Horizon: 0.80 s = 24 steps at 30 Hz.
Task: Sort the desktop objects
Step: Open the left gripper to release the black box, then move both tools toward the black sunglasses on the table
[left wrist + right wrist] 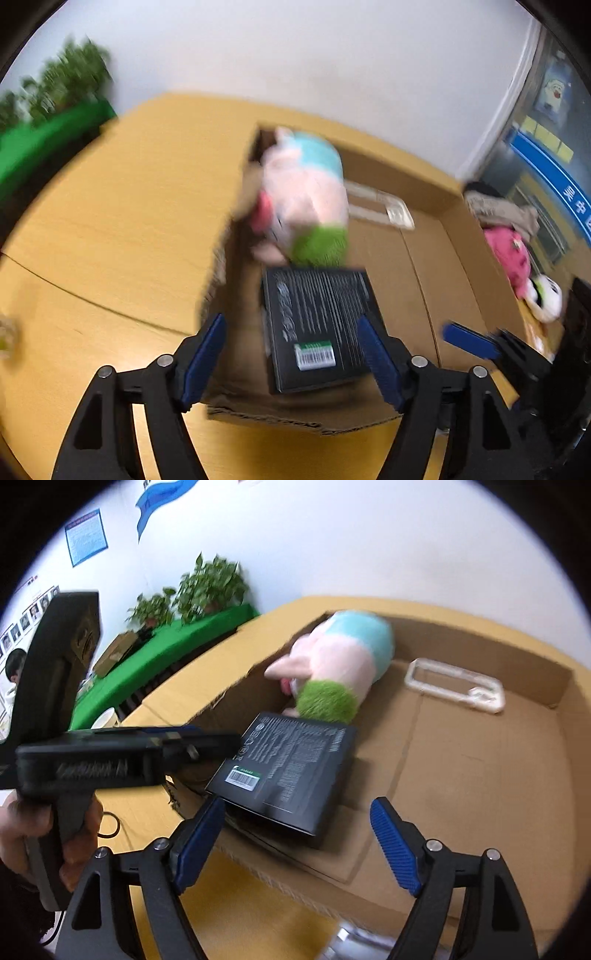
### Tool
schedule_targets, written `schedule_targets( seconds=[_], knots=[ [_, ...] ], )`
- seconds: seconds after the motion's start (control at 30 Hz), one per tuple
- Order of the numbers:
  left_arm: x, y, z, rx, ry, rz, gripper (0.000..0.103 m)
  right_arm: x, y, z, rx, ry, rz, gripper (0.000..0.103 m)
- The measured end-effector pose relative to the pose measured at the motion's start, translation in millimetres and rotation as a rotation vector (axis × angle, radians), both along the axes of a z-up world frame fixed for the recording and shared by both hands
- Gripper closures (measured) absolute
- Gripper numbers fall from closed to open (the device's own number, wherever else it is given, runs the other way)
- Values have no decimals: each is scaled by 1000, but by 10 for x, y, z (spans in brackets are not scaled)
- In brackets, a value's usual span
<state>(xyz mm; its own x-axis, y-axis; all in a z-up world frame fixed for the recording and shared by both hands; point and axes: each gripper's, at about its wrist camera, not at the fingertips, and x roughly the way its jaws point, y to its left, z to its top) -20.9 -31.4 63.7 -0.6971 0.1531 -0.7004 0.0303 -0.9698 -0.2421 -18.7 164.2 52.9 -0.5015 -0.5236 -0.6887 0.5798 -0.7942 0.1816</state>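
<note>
Both hand-held grippers, left [291,363] and right [297,843], are hanging wide open, empty; black box [317,325] is looking stiff, slick, so I'm guessing pinch its edges.

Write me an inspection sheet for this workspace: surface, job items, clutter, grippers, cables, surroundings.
Surface: tan wooden table, a seam across it.
Job's things: shallow cardboard box holds a plush toy, a black product box and a white clip-like frame; the black box leans on the near wall.
Clutter: more plush toys beyond the box's far side.
Grippers: left gripper open, empty; right gripper open, empty.
Cables: dark cable loop on the table.
Surroundings: potted plants on a green-covered table, wall posters.
</note>
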Motion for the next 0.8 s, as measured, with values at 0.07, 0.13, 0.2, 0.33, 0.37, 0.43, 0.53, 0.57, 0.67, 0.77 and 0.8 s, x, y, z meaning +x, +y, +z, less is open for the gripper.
schedule_targets(
  seconds=[0.07, 0.13, 0.2, 0.33, 0.37, 0.43, 0.53, 0.57, 0.67, 0.77, 0.8],
  knots=[
    [129, 62, 147, -57, 91, 20, 15, 84, 157, 73, 22, 47, -49, 21],
    [226, 163, 226, -103, 156, 14, 2, 90, 337, 109, 26, 70, -92, 21],
    [259, 294, 194, -138, 168, -30, 0, 74, 552, 123, 21, 80, -150, 21],
    [157, 416, -68, -179, 81, -42, 0, -13, 1035, 29, 63, 72, -320, 21],
    [133, 425, -143, -180, 60, -39, 0, -73, 1145, -44, 79, 49, -366, 21],
    [74, 413, -273, -193, 22, -23, 0, -123, 1303, -192, 76, -9, -419, 21],
    [16, 396, -370, -218, -9, -11, 0, -7, 1228, -215, 107, 23, -402, 21],
    [9, 377, -379, -215, -12, -13, 0, 24, 1177, -216, 110, 26, -390, 21],
    [44, 337, -278, -204, 10, -7, 0, 81, 1074, -202, 78, 25, -349, 21],
    [203, 321, 22, -231, 123, 21, 0, 155, 1057, -102, 54, 35, -342, 21],
    [270, 314, 139, -237, 169, 29, 0, 171, 1044, -66, 53, 50, -345, 21]
  ],
)
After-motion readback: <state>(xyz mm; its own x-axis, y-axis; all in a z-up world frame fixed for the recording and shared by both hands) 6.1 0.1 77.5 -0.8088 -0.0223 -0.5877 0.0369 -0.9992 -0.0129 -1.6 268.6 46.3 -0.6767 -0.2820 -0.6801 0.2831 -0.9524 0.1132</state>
